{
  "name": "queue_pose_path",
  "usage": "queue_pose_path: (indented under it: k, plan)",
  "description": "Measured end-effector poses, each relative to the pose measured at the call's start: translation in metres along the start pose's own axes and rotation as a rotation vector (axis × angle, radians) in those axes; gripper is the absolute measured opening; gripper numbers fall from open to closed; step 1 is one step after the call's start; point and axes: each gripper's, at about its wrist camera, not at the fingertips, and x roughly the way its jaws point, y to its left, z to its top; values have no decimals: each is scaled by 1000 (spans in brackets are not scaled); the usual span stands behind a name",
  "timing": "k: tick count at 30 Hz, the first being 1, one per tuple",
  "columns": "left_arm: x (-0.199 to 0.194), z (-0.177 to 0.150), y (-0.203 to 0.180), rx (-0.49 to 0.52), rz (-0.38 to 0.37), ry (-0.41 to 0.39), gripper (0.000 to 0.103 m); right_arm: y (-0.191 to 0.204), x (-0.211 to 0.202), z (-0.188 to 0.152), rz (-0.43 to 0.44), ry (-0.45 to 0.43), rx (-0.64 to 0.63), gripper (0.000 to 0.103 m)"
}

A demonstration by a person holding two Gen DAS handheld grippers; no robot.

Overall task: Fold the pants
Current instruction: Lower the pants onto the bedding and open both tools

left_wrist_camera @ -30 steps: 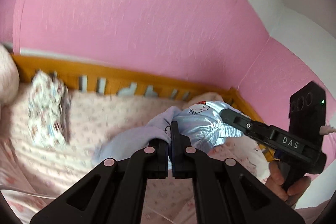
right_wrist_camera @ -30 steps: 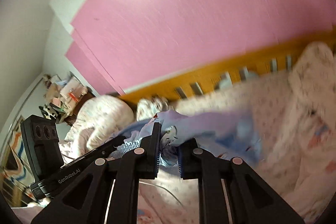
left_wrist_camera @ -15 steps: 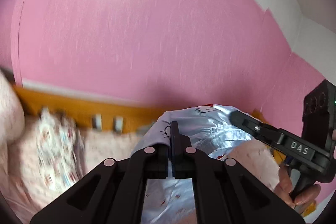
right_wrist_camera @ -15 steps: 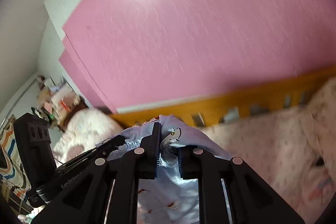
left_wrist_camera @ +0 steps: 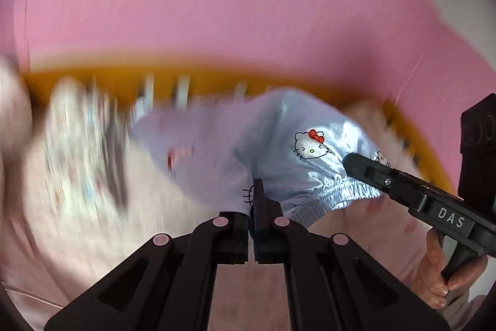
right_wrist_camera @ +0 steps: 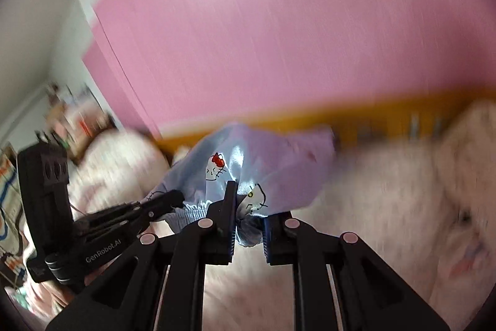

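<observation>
Light blue satin pants (left_wrist_camera: pixel 279 145) printed with cartoon cat faces hang above a pink bedsheet (left_wrist_camera: pixel 93 222), billowing out ahead of both grippers. My left gripper (left_wrist_camera: pixel 252 207) is shut on the elastic waistband at one end. My right gripper (right_wrist_camera: pixel 248 213) is shut on a bunch of the waistband at the other end, with fabric squeezed between its blue pads. In the left wrist view the right gripper (left_wrist_camera: pixel 356 163) reaches in from the right, held by a hand (left_wrist_camera: pixel 440 278). The left gripper (right_wrist_camera: pixel 173 197) comes in from the left of the right wrist view.
An orange wooden bed rail (left_wrist_camera: pixel 201 76) runs along the far side under a pink wall (left_wrist_camera: pixel 232 5). A patterned bundle of cloth (left_wrist_camera: pixel 83 151) lies at the left of the bed. Pale pillows (right_wrist_camera: pixel 465 160) sit at the right, and cluttered shelves (right_wrist_camera: pixel 71 120) stand beside the bed.
Both grippers have come down toward the bed with the pants, which swung forward and spread out. The rail and sheet take up more of both views. Both grips are unchanged.
</observation>
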Motion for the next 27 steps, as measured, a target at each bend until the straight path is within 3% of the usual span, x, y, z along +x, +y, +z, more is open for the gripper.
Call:
queue_pose_path:
  k: [1,5,9,12,17,19,22,25,27]
  plan:
    - [19,-23,10,-48,1,77,1,-10,23,-28,-7,96,41,14]
    - [60,-112,45,-218,-24,310,1,-33,63,-100,0,302,142,14]
    - [67,-159,48,-243,18,408,1,-43,87,-153,-24,456,198,14]
    - [69,-165,48,-234,35,429,1,-43,91,-170,-32,496,201,14]
    - [69,-165,46,-223,36,435,2,-47,85,-174,-29,486,224,15]
    - [69,-167,48,-215,45,442,3,-49,84,-175,-35,495,241,22]
    - [65,-169,49,-212,69,442,8,-55,79,-177,-69,512,250,22]
    - [54,-168,52,-210,87,426,24,-59,68,-176,-77,512,252,23]
    - [45,-166,54,-196,110,407,27,-62,59,-166,-82,484,244,24]
